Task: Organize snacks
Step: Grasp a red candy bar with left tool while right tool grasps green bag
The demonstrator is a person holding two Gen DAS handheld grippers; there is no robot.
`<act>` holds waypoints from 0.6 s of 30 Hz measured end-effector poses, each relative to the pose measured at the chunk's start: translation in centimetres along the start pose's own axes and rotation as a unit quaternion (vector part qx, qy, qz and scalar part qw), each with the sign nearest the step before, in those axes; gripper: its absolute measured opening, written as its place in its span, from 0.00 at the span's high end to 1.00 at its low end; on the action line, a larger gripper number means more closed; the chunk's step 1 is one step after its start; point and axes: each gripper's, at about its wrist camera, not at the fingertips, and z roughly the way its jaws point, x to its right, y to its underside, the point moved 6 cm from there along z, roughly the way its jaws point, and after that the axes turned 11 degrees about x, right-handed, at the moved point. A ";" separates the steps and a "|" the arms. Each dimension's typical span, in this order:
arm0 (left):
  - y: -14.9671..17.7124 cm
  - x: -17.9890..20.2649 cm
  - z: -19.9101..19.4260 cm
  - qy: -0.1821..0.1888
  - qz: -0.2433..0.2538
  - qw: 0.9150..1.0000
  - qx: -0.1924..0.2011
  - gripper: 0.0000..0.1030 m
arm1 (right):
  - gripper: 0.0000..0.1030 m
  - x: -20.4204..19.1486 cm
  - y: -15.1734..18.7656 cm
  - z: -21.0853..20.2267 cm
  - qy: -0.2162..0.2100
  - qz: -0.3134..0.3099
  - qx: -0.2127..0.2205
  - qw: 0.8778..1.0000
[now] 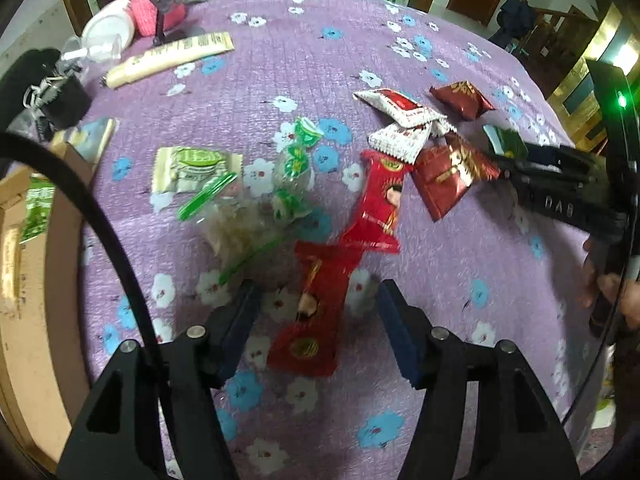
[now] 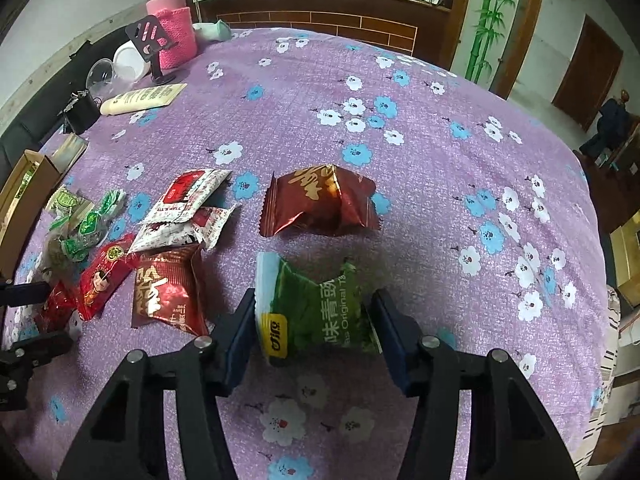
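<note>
purple tablecloth (image 2: pixel 400 80) with blue and white flowers, green pea packet (image 2: pixel 316 312) with a yellow logo, shiny dark red packet (image 2: pixel 320 204), pink knit sleeve (image 2: pixel 178 36).

The left gripper (image 1: pixel 318 306) points steeply down, its fingers (image 1: pixel 240 320) spread apart and pressing on nothing. The right gripper (image 2: pixel 314 316) also tilts down, its fingers (image 2: pixel 240 332) against both edges of a green packet (image 2: pixel 312 308). A hand (image 1: pixel 612 292) holds the right gripper's handle.
</note>
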 end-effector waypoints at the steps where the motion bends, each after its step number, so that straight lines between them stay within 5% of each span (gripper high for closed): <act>1: -0.2 -0.2 0.1 0.002 -0.009 1.000 -0.005 0.39 | 0.46 0.0 0.0 0.0 0.000 0.000 0.000 1.000; 3: -0.3 -0.6 0.0 -0.008 -0.014 1.000 -0.008 0.52 | 0.49 -0.1 0.0 -0.1 -0.001 -0.003 0.001 1.000; 5: -0.2 -0.9 -0.1 -0.026 0.001 1.000 -0.009 0.80 | 0.50 -0.1 0.1 -0.2 0.000 -0.003 0.001 1.000; 18: 2.0 0.1 -1.5 0.007 -0.009 1.000 -0.008 0.82 | 0.55 -0.1 1.9 -2.0 0.004 0.014 -0.005 1.000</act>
